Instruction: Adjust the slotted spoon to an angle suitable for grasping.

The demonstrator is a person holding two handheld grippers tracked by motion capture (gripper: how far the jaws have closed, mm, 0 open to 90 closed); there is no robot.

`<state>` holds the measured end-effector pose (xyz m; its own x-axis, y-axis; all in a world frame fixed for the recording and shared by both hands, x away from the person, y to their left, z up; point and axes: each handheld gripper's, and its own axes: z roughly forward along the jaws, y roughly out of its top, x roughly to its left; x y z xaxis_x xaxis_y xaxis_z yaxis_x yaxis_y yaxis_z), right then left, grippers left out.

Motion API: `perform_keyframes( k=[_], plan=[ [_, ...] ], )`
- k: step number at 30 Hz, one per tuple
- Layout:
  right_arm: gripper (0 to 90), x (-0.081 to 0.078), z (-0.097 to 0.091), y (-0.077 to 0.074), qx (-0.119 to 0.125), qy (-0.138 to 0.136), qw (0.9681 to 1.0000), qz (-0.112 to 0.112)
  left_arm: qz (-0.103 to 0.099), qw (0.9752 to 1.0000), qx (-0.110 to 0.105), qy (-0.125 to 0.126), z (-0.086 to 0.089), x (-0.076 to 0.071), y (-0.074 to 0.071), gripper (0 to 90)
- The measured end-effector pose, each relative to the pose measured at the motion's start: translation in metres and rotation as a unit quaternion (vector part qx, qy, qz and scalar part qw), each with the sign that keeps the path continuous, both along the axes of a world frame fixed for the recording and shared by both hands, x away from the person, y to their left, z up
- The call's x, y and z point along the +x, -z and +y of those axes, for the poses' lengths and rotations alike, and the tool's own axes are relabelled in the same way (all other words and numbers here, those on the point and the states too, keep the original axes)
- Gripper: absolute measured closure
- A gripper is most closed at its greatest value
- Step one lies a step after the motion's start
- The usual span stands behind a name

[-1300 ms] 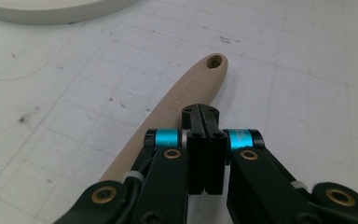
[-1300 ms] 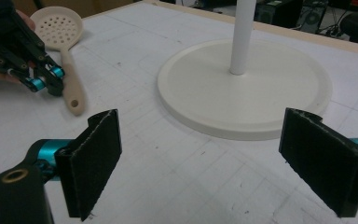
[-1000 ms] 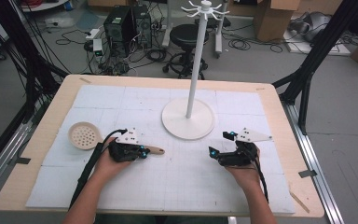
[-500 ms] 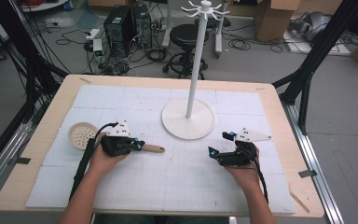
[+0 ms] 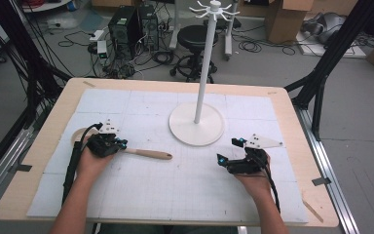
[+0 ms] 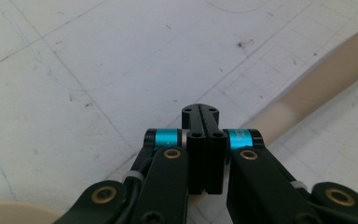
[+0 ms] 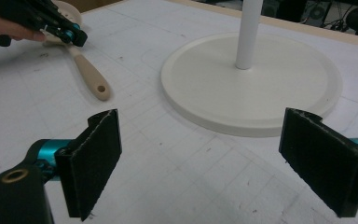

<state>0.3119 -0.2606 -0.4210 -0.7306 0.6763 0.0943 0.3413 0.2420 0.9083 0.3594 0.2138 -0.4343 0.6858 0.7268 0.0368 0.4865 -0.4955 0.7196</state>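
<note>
White gridded matting (image 5: 185, 195) covers the wooden table, and a pale wooden-handled strainer spoon (image 5: 146, 154) is laid flat on it, left of the white stand base (image 5: 196, 124).

The left gripper (image 5: 122, 146) is seen over the spoon's neck, jaws pressed fully together with nothing visibly clamped. The right gripper (image 5: 226, 151) is held wide apart, empty. A hanging hole in the handle end (image 7: 101, 88) is revealed by the right gripper view.

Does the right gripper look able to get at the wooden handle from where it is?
Probably yes: the right gripper is open, and bare mat lies between it and the wooden handle.
</note>
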Motion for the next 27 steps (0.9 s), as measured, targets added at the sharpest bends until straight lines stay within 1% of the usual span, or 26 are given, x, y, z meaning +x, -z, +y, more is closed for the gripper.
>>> perform_keyframes(
  k=[6,7,8,11,12,13,15,17,19,22,24,25,26,27],
  plan=[
    [11.3,0.0,0.0,0.0,0.001,0.0,1.0,-0.001,0.007,1.0,0.004,-0.002,0.0,-0.003,-0.002,89.8],
    [11.3,0.0,0.0,0.0,0.002,0.0,1.0,0.0,0.008,0.9999,0.009,0.0,-0.001,-0.004,-0.003,89.8],
    [11.3,0.0,0.0,0.0,0.002,0.0,1.0,0.0,0.009,0.9999,0.013,0.001,-0.001,-0.006,-0.003,89.8],
    [11.3,0.0,0.0,0.0,0.0,-0.002,1.0,0.0,0.013,0.9999,0.008,0.003,0.001,-0.012,-0.003,89.8],
    [11.3,0.0,0.0,0.0,0.0,-0.003,1.0,0.0,0.012,0.9998,0.015,0.005,0.001,-0.017,-0.004,89.8],
    [11.3,0.0,0.0,0.0,0.0,-0.004,1.0,0.0,0.009,0.9998,0.017,0.006,0.001,-0.019,-0.005,89.8],
    [11.4,0.0,0.0,0.0,-0.001,-0.003,1.0,-0.004,0.01,0.9998,0.015,0.006,0.002,-0.021,-0.004,89.8],
    [11.4,0.0,0.0,-0.001,0.001,-0.003,1.0,-0.003,0.011,0.9999,0.006,0.005,0.004,-0.027,-0.003,89.8],
    [11.3,-0.001,0.0,-0.001,0.001,-0.003,1.0,-0.003,0.013,0.9999,0.006,0.007,0.005,-0.029,-0.003,89.8],
    [11.3,0.0,0.0,0.0,0.0,-0.003,1.0,-0.002,0.011,0.9999,0.003,0.009,0.005,-0.033,-0.004,89.8],
    [11.3,0.0,0.001,0.0,-0.002,-0.005,1.0,-0.002,0.005,0.9999,-0.006,0.015,0.005,-0.034,-0.006,89.7],
    [11.3,0.0,0.001,0.0,-0.002,-0.005,1.0,-0.002,0.005,0.9999,-0.006,0.015,0.005,-0.034,-0.006,89.7],
    [11.3,-0.001,0.002,-0.001,-0.001,-0.005,1.0,-0.003,-0.001,0.9997,-0.014,0.018,0.004,-0.036,-0.009,89.7],
    [11.3,-0.001,0.001,-0.001,-0.001,-0.004,1.0,-0.002,-0.01,0.9989,-0.031,0.032,0.001,-0.037,-0.014,89.7]
  ],
)
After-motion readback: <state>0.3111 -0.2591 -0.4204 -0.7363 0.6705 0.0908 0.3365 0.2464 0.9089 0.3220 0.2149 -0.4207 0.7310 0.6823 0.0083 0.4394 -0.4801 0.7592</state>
